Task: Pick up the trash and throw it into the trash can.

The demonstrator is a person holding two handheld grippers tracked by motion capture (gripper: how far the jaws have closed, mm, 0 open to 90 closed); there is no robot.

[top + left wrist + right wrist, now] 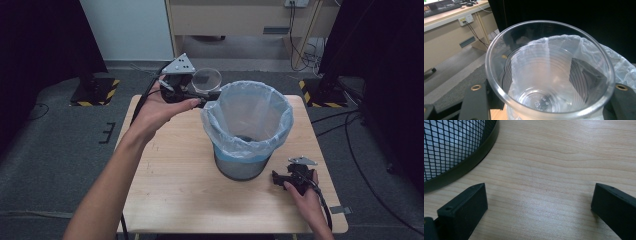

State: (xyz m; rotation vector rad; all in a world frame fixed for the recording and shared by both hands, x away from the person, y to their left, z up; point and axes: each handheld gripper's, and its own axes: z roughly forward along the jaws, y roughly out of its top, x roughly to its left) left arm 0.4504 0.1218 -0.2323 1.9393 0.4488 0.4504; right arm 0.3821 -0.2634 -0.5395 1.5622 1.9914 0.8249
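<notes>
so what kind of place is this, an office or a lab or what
Probably a lab or office set up for recording. A small wooden table stands on grey carpet between black stands with hazard-striped bases; a desk with a keyboard, wall sockets and loose cables sits behind.

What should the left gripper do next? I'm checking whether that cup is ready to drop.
Probably carry the cup a little further over the bin, then open. The left gripper holds the empty clear cup at the bag's far-left rim, not yet above the opening. The right gripper rests open on the table, clear of the bin.
</notes>
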